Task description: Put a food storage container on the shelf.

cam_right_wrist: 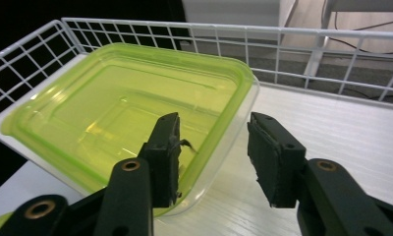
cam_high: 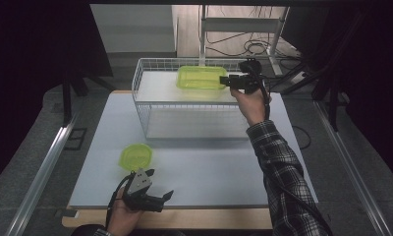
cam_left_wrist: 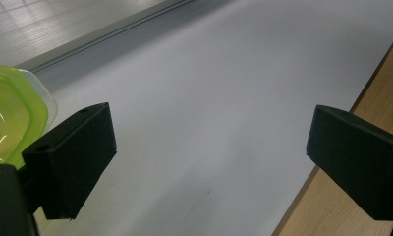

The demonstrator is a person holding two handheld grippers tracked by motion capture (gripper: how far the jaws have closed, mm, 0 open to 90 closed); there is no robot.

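Observation:
A clear yellow-green food container (cam_high: 202, 77) (cam_right_wrist: 121, 113) sits without a lid on the white floor of a white wire basket (cam_high: 140, 73) (cam_right_wrist: 283, 34) at the back of the table. My right gripper (cam_high: 228, 80) (cam_right_wrist: 214, 128) is at the container's right end, open. One jaw is inside the container and the other outside, with a gap between the outer pad and the wall. A matching yellow-green lid (cam_high: 135, 156) (cam_left_wrist: 8, 113) lies flat on the table at the front left. Just in front of it, my left gripper (cam_high: 160, 183) (cam_left_wrist: 209, 132) is open with nothing between its jaws.
The white table mat (cam_high: 209, 167) spans the middle, with a wooden table edge (cam_high: 209, 219) (cam_left_wrist: 376, 78) along the front. The basket's wire walls surround the container on all sides. Dark curtains and a metal floor rail (cam_high: 42, 167) flank the table.

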